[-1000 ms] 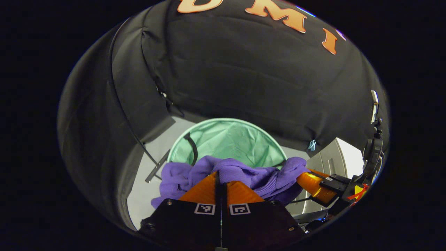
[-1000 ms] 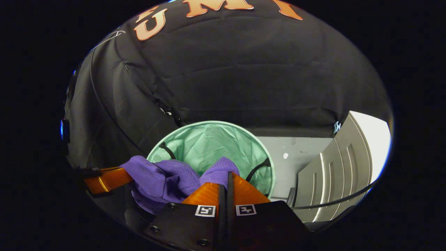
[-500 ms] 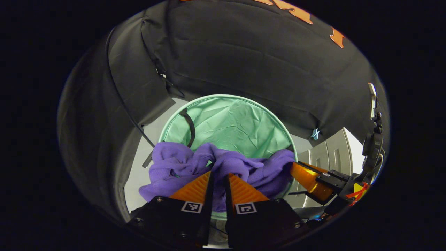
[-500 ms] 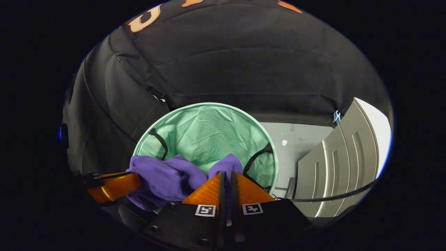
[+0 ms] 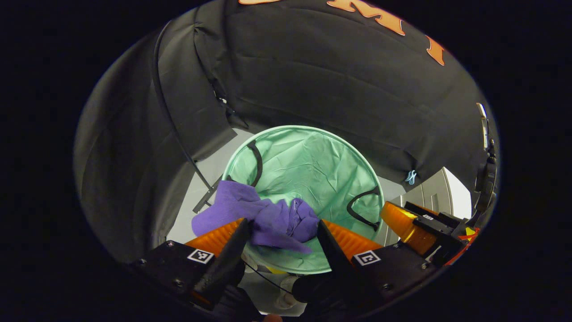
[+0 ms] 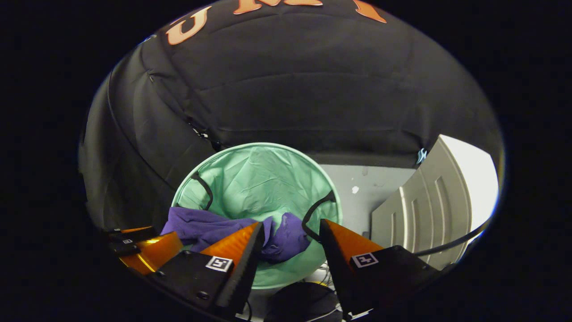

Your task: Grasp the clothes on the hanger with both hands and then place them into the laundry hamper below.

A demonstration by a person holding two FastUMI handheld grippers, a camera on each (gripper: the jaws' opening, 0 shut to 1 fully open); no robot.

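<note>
The left gripper [image 5: 279, 232] hangs over the green laundry hamper [image 5: 313, 156], fingers spread wide. The purple sweater [image 5: 268, 214] is bunched inside the hamper, one part draped over its left rim. The right gripper [image 6: 288, 232] is likewise spread wide above the hamper, gripping nothing.

Both views from above, angled down onto shared hamper [image 5: 313, 156] [image 6: 250, 179].

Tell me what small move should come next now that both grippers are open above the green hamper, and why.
Probably nudge the crumpled purple knit garment inward with the left gripper. It lies mostly in the round mint-green fabric hamper, but one end drapes over the near-left rim. Both the left and the right gripper are open, so neither grips it.
</note>
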